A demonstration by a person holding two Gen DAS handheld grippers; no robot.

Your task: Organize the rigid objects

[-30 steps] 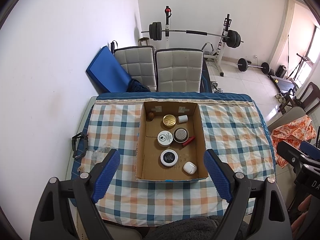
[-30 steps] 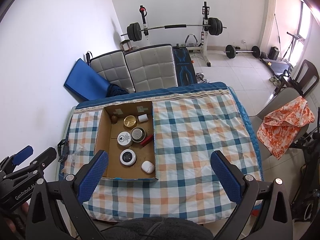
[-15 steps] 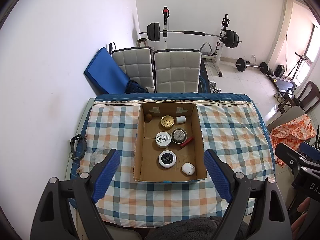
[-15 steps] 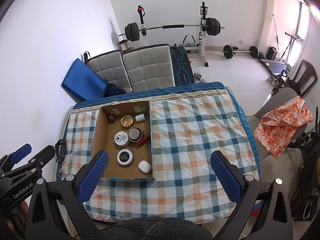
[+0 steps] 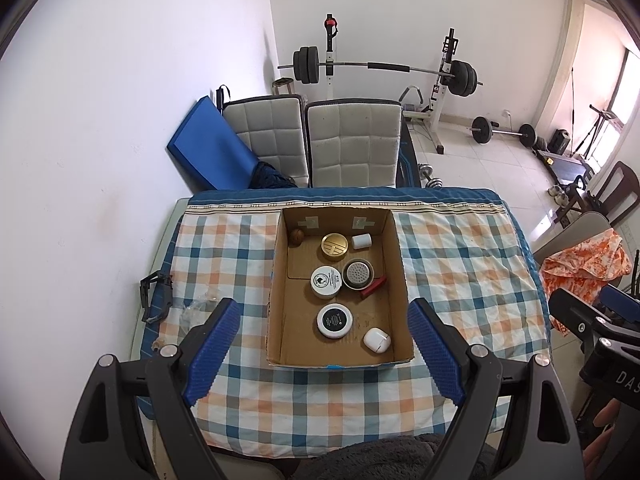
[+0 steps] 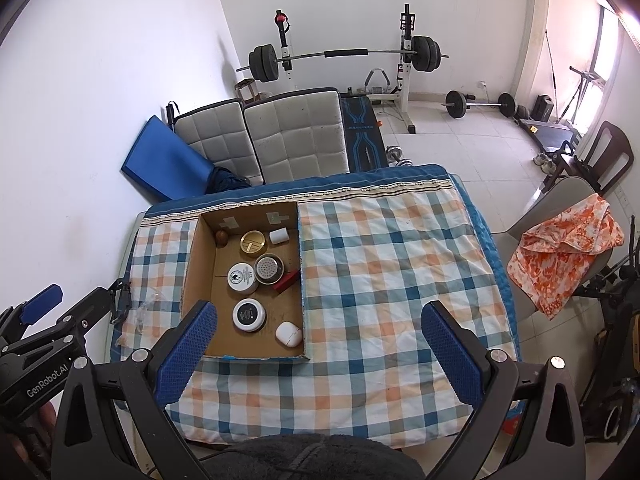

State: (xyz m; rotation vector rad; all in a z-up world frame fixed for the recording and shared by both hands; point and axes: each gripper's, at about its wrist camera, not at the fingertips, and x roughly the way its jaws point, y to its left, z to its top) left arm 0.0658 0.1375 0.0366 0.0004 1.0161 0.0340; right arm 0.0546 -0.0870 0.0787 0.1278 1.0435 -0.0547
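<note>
both tongs wide, cardboard box [image 5: 280,280] holding tins

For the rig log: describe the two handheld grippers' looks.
Both alike: the left gripper and right gripper have black angular frames with silver screws and two fingers faced with textured blue pads. White "GenRobot.AI" lettering marks the left one's body in the right wrist view.

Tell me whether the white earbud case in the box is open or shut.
Shut: the white earbud case lies in the cardboard box with its lid closed and only a seam showing.
</note>
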